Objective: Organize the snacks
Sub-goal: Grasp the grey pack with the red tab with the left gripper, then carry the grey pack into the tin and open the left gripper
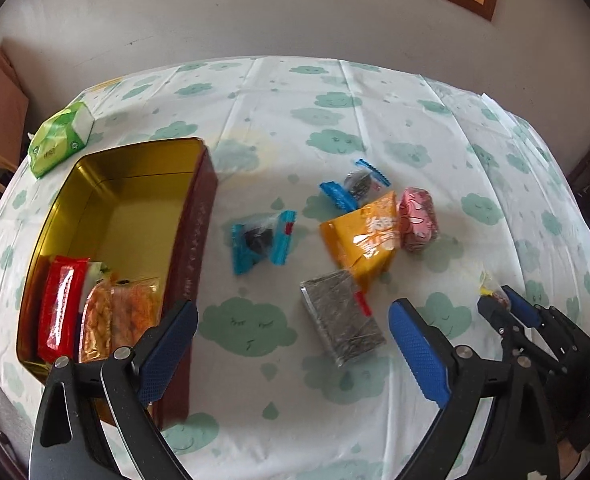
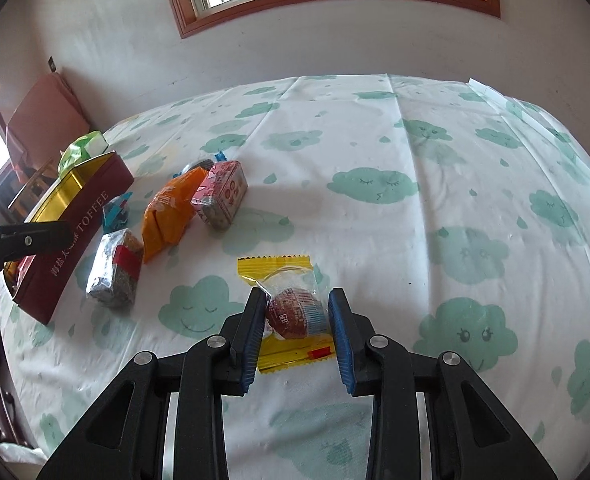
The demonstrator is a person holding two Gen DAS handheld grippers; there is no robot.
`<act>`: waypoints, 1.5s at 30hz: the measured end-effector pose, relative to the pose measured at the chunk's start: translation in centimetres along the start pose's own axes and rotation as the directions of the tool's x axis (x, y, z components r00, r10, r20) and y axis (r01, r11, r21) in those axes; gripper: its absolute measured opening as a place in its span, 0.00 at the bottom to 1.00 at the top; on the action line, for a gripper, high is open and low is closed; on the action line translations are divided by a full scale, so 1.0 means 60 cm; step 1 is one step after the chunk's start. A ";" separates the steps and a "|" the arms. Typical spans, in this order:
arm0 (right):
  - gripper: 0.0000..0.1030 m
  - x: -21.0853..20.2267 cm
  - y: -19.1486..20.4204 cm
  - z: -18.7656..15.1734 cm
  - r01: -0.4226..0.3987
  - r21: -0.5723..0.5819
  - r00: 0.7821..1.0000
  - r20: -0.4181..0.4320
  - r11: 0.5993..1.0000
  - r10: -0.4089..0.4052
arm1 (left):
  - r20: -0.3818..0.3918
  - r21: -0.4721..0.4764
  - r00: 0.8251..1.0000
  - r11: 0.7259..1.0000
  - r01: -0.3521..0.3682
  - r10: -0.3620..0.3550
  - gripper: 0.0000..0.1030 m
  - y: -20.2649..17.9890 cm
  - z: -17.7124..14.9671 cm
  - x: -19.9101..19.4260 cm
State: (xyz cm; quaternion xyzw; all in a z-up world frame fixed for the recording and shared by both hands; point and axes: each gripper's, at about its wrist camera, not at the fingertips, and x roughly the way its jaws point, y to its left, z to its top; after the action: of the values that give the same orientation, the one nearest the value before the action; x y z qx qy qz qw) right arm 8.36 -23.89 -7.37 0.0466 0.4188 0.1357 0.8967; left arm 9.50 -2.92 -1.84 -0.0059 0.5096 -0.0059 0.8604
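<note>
Right gripper (image 2: 297, 326): jaws partly open, straddling yellow-edged wrapped cake (image 2: 291, 310) lying flat on bench (image 2: 435, 148); left pad touching wrapper, right pad just beside, contact unclear. Left gripper (image 1: 293, 342): jaws wide open, holding nothing, above cloud-print cloth beside toffee tin (image 1: 199, 236). Silver pack (image 1: 341, 322) just ahead between its pads. Beyond: orange bag (image 1: 369, 240), pink pack (image 1: 419, 218), two blue-wrapped snacks (image 1: 261, 240) loose mid-bench. Tin holds red packet (image 1: 61, 308) and orange packets at near end. Green tissue pack (image 1: 61, 138) behind tin.
</note>
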 end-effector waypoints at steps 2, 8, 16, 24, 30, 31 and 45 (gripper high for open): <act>0.32 0.000 0.000 0.000 0.002 -0.002 1.000 0.000 1.000 -0.002 | -0.026 -0.002 1.000 1.000 0.003 -0.003 0.89 -0.014 0.003 0.012; 0.32 -0.003 -0.016 -0.002 -0.056 0.048 0.998 0.008 0.997 0.055 | -0.109 -0.078 0.994 0.997 0.001 -0.009 0.69 -0.032 0.006 0.056; 0.32 -0.003 -0.017 -0.002 -0.058 0.052 0.998 0.009 0.997 0.057 | -0.165 -0.081 0.986 0.997 -0.005 -0.009 0.42 -0.037 0.002 0.090; 0.32 -0.002 -0.016 -0.002 -0.060 0.054 0.998 0.009 0.997 0.059 | -0.172 0.006 0.985 1.000 0.008 -0.006 0.31 -0.033 -0.014 0.080; 0.32 -0.001 -0.015 -0.002 -0.049 0.045 0.999 0.008 0.998 0.049 | -0.160 0.048 0.987 0.999 0.004 0.004 0.31 -0.030 -0.020 0.084; 0.32 -0.001 -0.014 -0.002 -0.045 0.042 0.999 0.007 0.998 0.045 | -0.160 0.050 0.987 0.999 0.006 0.002 0.31 -0.030 -0.020 0.084; 0.32 0.001 0.003 -0.001 0.016 -0.009 1.000 -0.002 1.000 -0.016 | -0.082 0.096 0.996 0.995 0.039 -0.031 0.30 -0.016 -0.017 0.015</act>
State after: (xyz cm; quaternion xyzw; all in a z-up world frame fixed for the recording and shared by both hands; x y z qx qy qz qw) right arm 8.31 -23.69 -7.42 0.0391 0.4193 0.1305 0.8976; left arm 9.02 -3.88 -3.13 0.0272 0.5427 -0.0460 0.8383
